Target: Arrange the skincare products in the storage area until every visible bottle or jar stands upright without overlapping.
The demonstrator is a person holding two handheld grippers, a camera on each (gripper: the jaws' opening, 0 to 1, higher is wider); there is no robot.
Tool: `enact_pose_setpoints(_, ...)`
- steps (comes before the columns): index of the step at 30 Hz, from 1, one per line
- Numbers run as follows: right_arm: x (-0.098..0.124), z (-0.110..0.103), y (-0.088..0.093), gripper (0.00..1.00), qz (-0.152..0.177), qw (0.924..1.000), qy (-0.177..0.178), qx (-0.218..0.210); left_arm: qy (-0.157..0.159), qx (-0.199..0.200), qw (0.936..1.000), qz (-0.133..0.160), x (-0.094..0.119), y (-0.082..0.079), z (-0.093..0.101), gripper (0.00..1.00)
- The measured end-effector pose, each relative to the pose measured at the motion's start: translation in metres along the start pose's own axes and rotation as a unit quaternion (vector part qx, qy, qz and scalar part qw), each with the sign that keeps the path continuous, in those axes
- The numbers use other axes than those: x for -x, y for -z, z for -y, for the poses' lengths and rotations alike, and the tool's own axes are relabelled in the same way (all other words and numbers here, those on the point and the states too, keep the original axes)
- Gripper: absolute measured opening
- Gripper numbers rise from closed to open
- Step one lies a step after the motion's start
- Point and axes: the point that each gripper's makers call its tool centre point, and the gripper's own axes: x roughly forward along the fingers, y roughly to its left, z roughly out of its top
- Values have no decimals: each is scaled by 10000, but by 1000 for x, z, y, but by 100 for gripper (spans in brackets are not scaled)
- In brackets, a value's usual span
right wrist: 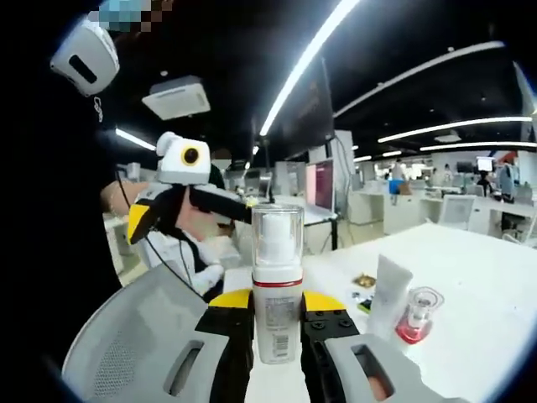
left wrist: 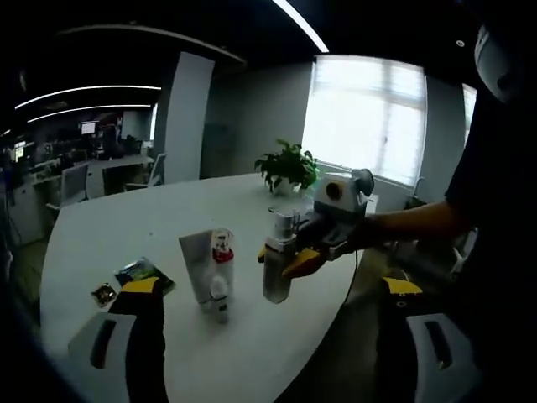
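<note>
A pump bottle (right wrist: 277,285) with a clear cap and a red band stands upright between my right gripper's (right wrist: 277,309) jaws, which are shut on its body. In the left gripper view the right gripper (left wrist: 284,259) holds this bottle (left wrist: 277,273) near the white table's (left wrist: 126,227) edge; whether its base touches the table I cannot tell. Left of it stand a white tube (left wrist: 197,264), a red-collared bottle (left wrist: 222,250) and a small white bottle (left wrist: 219,298). My left gripper (left wrist: 277,336) is wide open, short of these. The left gripper (right wrist: 193,214) also faces the right gripper view.
Two small sachets (left wrist: 141,272) (left wrist: 104,294) lie on the table left of the tube. A potted plant (left wrist: 289,166) stands at the far edge. A grey chair (right wrist: 138,340) sits beside the table. The tube (right wrist: 388,295) and a red-based bottle (right wrist: 417,317) stand right of the held bottle.
</note>
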Motion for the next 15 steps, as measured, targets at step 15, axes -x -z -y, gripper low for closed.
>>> enact_pose_setpoints(15, -3, 49, 56, 12, -287, 9989, 348, -159, -429, 152, 9990, -49, 6, 21, -34, 98)
